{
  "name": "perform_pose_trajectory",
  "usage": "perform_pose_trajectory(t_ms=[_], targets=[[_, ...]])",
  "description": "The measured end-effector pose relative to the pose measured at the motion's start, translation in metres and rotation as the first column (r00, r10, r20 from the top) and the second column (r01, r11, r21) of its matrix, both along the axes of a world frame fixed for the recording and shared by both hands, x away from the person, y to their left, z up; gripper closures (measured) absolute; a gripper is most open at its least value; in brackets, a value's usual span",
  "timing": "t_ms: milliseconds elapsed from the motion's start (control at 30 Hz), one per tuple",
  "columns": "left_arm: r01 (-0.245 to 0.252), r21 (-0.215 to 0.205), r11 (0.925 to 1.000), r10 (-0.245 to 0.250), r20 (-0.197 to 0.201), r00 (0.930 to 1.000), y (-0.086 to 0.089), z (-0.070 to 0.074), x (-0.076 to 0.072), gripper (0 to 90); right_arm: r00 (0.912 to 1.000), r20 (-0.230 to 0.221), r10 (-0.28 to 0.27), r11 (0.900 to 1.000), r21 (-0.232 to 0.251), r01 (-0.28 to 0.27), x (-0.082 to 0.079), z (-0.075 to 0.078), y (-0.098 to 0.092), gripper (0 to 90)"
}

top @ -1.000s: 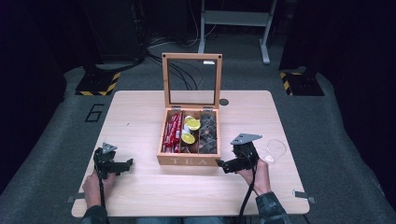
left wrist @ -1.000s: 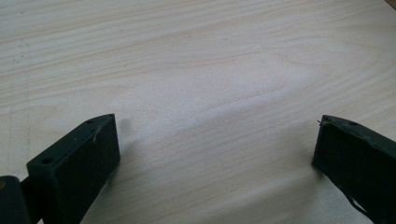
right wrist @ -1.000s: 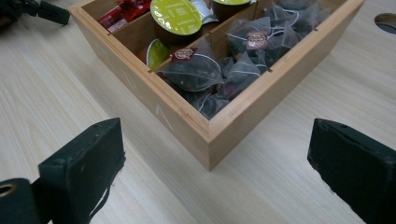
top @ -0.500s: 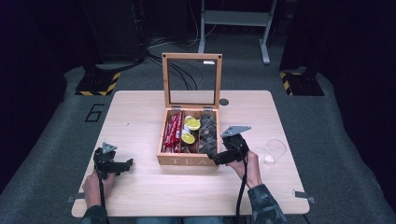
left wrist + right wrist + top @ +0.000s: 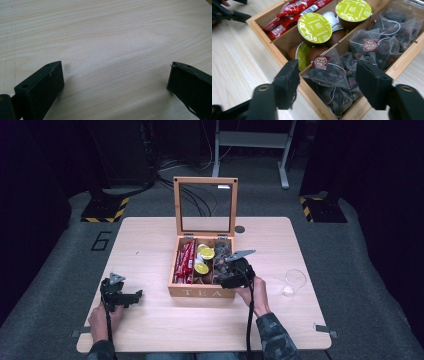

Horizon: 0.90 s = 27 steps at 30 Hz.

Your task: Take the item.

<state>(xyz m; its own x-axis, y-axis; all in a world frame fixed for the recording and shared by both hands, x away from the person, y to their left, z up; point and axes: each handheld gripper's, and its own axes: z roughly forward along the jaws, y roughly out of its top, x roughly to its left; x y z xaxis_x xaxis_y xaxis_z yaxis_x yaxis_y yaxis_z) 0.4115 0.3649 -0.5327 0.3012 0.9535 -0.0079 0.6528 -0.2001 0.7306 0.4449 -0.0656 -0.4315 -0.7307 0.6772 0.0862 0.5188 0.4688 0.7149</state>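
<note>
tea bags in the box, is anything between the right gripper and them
Nothing visible does. The right gripper hangs over the tea box's right compartment, its jaws just closing, either side of the nearest pyramid tea bag, pads not yet pressing. The glass lid stands open behind.

Looked like a lab or recording studio: dark room, grey carpet floor [image 5: 60,270] marked "6" at 9 o'clock, hazard-striped stand bases [image 5: 105,209], loose cables [image 5: 175,172] at 12 o'clock, lone wooden desk [image 5: 150,250].
</note>
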Motion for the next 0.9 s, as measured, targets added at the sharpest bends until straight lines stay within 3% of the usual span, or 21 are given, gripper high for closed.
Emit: perform_pose_trajectory(t_ms=[433,567,900], targets=[[0.000,0.000,1.0000,0.000,0.000,1.0000,0.000,0.000,0.000,0.2,0.9973,-0.059,-0.044,0.998,-0.054,0.041,0.011,-0.013,0.016,48.2],[0.000,0.000,1.0000,0.000,0.000,1.0000,0.000,0.000,0.000,0.2,0.9955,-0.068,-0.067,0.993,-0.099,0.060,0.015,-0.019,0.018,51.3],[0.000,0.000,1.0000,0.000,0.000,1.0000,0.000,0.000,0.000,0.2,0.9930,-0.083,-0.085,0.991,-0.115,0.075,0.016,-0.022,0.017,63.6]])
